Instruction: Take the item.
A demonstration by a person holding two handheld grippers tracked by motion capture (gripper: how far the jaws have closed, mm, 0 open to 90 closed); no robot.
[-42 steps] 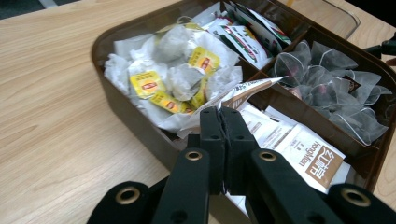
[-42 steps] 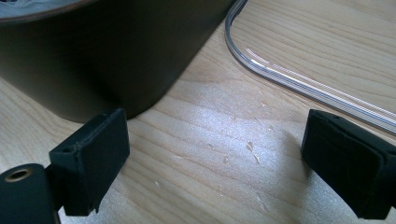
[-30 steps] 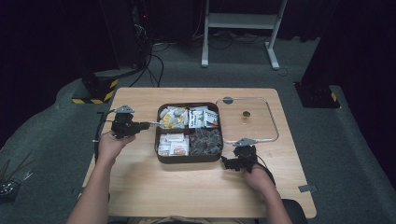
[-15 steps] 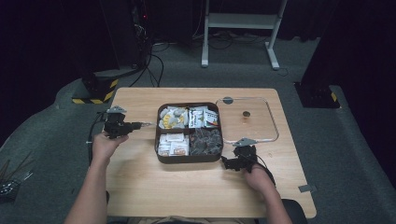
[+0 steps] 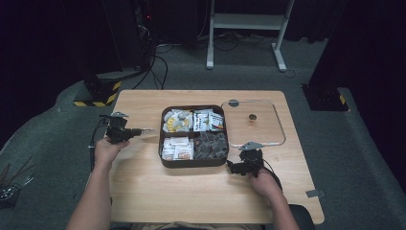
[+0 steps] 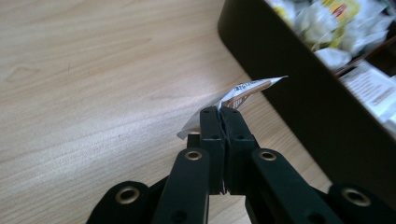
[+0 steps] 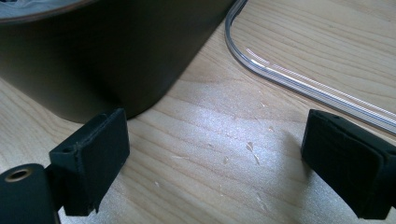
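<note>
The left gripper [image 6: 219, 114] is clamped on a small white-and-brown sachet [image 6: 243, 91], its jaws pressed flat together with the packet's edge pinched between them; the sachet sticks out past the tips, above the table [image 6: 93, 70] and just beside the dark outer wall of the tray [image 6: 289, 88]. In the high view that gripper [image 5: 136, 131] sits left of the tray [image 5: 162, 143], pointing toward it. The tray's four compartments hold assorted packets. The right gripper [image 7: 215, 154] rests low over the wood with its jaws spread wide and nothing between them, at the tray's near right corner [image 7: 93, 60]. The rim of a clear lid [image 7: 299, 79] lies just beyond, flat on the table beside the tray.
</note>
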